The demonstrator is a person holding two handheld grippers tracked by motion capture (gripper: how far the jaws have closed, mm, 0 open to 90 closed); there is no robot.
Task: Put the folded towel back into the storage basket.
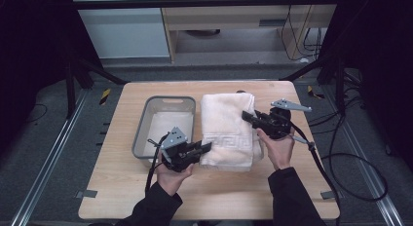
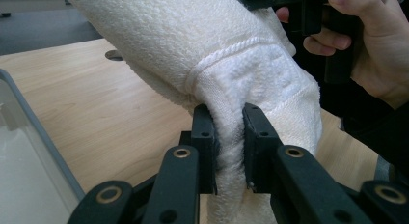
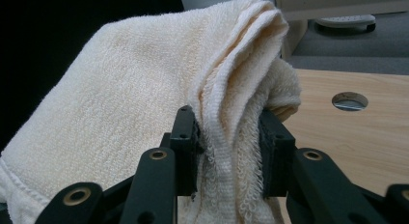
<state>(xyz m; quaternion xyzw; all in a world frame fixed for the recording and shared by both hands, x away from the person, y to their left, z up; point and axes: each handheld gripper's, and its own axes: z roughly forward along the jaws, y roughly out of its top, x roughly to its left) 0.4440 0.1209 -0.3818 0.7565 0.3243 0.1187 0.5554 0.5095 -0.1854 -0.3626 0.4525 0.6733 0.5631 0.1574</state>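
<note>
High view, centre frame: a person's two grippers pinch one folded towel (image 1: 228, 128) over the table (image 1: 122, 187). L to R: one grey bin (image 1: 165, 126) w/ white liner, centre-left; left gripper (image 1: 207, 148) clenched on towel's near-left edge; right gripper (image 1: 247, 115) clamped on its right edge. Likely trouble: both bites look shallow, at the hem only, so terry layers could slip out or the fold could sag open if the hands drift apart. Count: 1 towel, 1 bin, 2 grippers.
</note>
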